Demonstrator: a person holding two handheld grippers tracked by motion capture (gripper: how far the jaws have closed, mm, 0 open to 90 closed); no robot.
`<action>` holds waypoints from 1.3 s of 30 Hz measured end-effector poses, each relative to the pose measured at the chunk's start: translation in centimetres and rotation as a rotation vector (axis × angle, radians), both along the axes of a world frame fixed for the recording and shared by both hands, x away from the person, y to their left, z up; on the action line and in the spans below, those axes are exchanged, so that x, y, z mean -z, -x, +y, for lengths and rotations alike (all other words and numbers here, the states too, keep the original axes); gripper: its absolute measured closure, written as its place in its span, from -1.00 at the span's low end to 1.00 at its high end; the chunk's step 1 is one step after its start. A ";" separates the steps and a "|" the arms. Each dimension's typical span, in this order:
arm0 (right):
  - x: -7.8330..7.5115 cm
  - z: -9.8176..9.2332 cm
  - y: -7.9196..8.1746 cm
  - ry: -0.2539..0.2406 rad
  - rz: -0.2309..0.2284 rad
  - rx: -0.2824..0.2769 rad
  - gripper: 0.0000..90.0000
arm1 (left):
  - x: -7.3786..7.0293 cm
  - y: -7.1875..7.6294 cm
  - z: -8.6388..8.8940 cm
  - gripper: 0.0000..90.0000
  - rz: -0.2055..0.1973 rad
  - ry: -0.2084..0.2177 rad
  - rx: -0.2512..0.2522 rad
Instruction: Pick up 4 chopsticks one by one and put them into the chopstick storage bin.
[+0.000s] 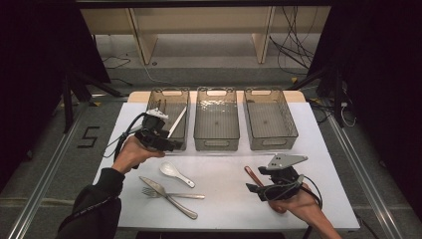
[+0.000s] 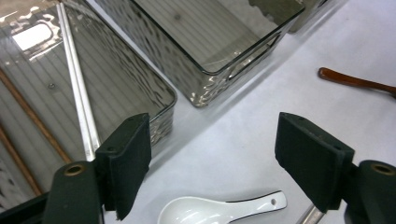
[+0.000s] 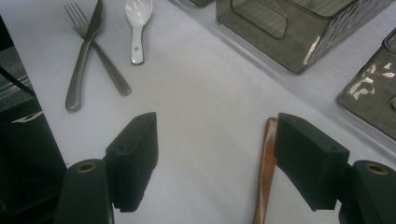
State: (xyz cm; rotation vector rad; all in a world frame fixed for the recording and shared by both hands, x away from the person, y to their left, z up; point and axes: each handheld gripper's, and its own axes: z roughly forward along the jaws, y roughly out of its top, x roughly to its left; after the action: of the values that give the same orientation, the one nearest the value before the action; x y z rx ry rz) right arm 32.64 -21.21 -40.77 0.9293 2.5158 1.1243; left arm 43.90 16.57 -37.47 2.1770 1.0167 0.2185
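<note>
Brown spoon [image 1: 253,175] is lying flat on the white table [image 1: 224,204], in the lower right of the high view. It is looking like wood, so it is likely light and stiff, and not easy to break. Its handle is thin and smooth, so it may be slipping if pinched at the very end. Taking hold near the middle of the handle seems best.

The right hand-held gripper [image 1: 254,190] is sitting low over the table, pointing toward the left of the frame. Its jaws are standing apart and squeezing nothing, with the handle just inside one of them.

The left hand-held gripper [image 1: 174,145] is hovering by the near end of the left bin [image 1: 169,92], released and carrying nothing, with a white spoon [image 1: 176,173] lying just below it.
</note>
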 end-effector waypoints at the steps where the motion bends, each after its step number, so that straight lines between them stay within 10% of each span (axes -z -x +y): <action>1: 0.0 0.0 0.0 0.000 0.000 0.000 -0.30 | 0.1 0.2 0.0 -0.43 -0.002 0.003 0.002; 39: 0.5 -0.6 -0.5 0.028 0.035 0.041 -0.30 | 2.0 5.2 -1.2 -0.60 -0.005 0.031 0.125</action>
State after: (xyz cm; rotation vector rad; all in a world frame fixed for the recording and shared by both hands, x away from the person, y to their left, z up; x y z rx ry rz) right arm 33.19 -21.81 -41.30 0.9968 2.5210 1.0677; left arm 38.65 15.42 -39.50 2.2012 0.8722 0.1492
